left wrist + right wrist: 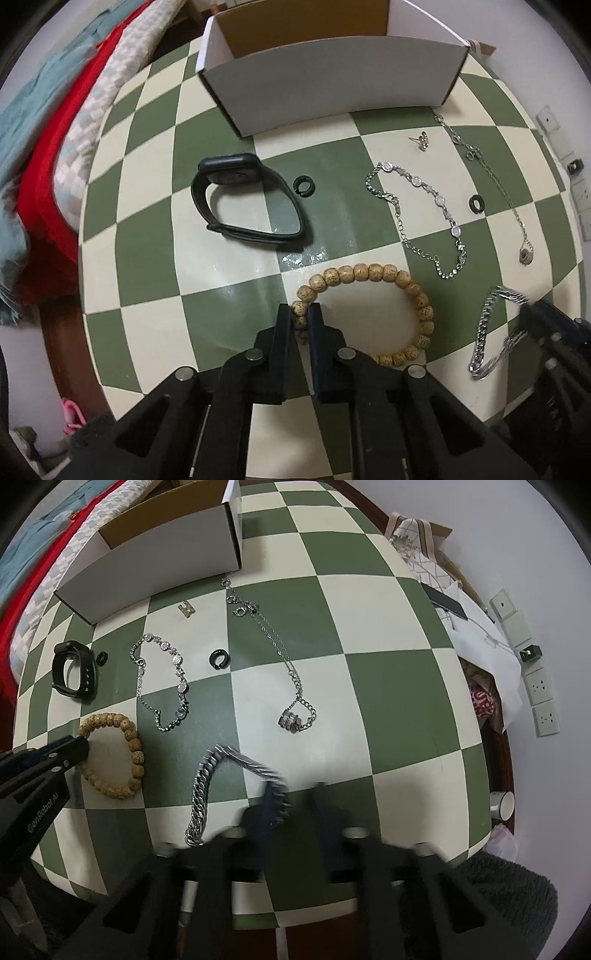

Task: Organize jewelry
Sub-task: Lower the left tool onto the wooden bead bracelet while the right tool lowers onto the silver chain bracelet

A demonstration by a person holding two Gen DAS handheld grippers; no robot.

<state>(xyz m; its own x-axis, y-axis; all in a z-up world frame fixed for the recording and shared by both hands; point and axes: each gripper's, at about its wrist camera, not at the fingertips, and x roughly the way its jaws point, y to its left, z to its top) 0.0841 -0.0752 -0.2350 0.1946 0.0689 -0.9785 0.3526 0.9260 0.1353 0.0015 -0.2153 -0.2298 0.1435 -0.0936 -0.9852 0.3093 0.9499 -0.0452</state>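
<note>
Wooden speckled bead bracelet [373,310] pinched in left gripper [300,314] fingers; right gripper [295,794] fingers parted, blurred.

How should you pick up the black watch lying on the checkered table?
Grip the watch by its strap, not the face. It rests on its edge, so the band stands up as an open loop. Come down from above with the claw open, one finger inside the loop and one outside, on the thin strap section nearest the bead bracelet. The bulky face sits toward the box, likely too wide to pinch.
</note>
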